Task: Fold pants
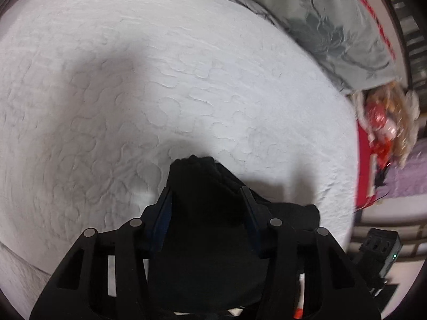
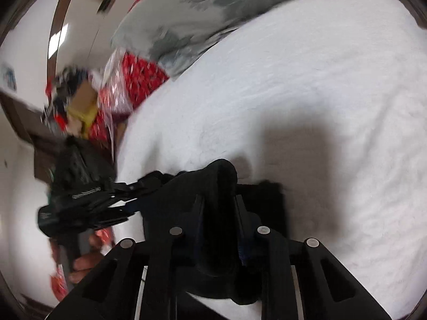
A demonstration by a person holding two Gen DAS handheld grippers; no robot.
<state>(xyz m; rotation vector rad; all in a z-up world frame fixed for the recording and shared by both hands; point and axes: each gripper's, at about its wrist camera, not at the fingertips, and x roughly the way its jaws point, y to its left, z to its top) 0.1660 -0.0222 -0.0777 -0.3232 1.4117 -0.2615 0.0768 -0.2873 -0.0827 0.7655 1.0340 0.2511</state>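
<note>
Two grippers, left gripper (image 1: 206, 197) and right gripper (image 2: 217, 200), each clenched bunched black pants (image 1: 202, 213) above the white bedspread (image 1: 186, 80); soft, limp, light cloth, best pinched at edges.

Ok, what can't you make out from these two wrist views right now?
- Left wrist view: most of the black pants, bunched between the left gripper jaws; linkage covers the rest.
- Right wrist view: pants layout, hidden by the right gripper.
- Both: red clutter beside the white bedspread, motion-blurred.
</note>
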